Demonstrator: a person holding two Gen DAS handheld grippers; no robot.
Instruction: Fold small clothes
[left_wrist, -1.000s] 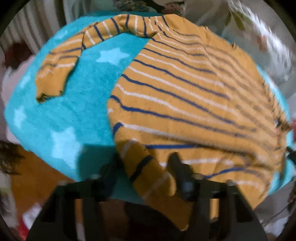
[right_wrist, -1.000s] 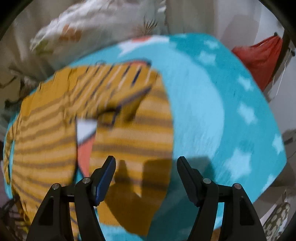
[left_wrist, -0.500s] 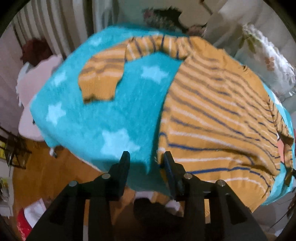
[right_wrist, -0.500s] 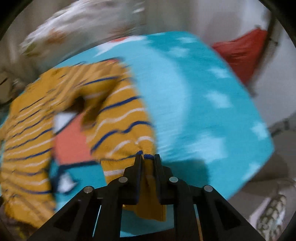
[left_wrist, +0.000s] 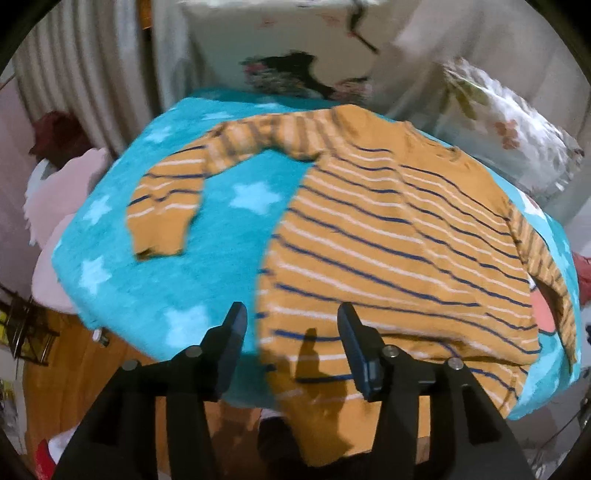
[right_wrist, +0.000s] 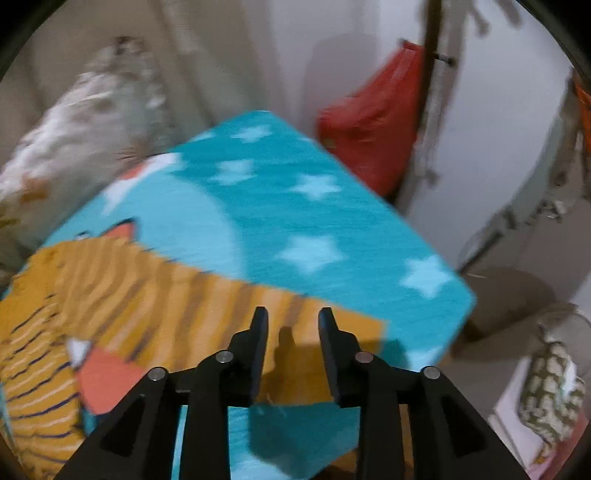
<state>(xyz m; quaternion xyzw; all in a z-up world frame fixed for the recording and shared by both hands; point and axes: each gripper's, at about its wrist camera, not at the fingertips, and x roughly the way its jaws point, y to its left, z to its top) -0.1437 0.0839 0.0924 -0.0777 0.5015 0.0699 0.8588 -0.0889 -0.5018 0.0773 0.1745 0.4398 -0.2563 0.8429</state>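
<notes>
Both the left tongs (left_wrist: 290, 325) and right tongs (right_wrist: 290, 321) are open, empty, above the striped sweater (left_wrist: 388, 236) spread on the star blanket (left_wrist: 221, 236).

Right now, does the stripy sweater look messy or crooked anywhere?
Yes, a little. The sweater lies flat on the star blanket, but its hem hangs off the near edge. One sleeve bends down in a crooked hook. The other sleeve stretches straight out sideways. Nothing looks torn or spilled.
</notes>
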